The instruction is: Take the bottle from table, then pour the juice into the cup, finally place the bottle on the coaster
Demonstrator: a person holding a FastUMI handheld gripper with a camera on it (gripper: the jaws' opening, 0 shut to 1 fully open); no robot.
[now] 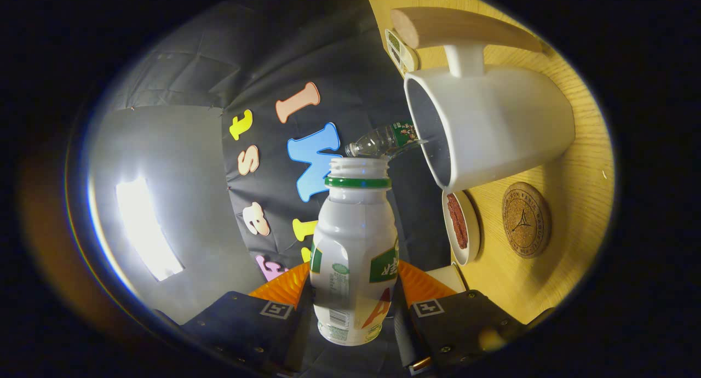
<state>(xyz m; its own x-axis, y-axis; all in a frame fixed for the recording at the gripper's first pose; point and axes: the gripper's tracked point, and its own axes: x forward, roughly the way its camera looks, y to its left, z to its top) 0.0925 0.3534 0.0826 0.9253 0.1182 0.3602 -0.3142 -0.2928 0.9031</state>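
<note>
Sideways is how the wooden table (pixel 580 148) is showing, since the whole view is rolled over with the tilted gripper. Taking the white cup (pixel 493 129) as the landmark: it is standing on that table with its open mouth facing toward the bottle, and a wooden handle (pixel 460 27) is joining it on a short white stem on its far side. The white bottle (pixel 353 252) is being pinched between the two fingers of the gripper (pixel 353 304), both of them pressing on its lower body, one from each side. Its cap is off, and its open neck with a green ring is sitting just short of the cup's rim, not yet over the mouth; whether any juice is running I cannot tell. Beside the cup's base, a round cork coaster (pixel 527 219) is lying flat on the table, apart from the cup. Between the coaster and the bottle, a small white dish (pixel 461 227) with something dark red in it is sitting close under the cup's rim. Just past the cup's rim, a small clear plastic bottle (pixel 383 141) with a green label is lying.
</note>
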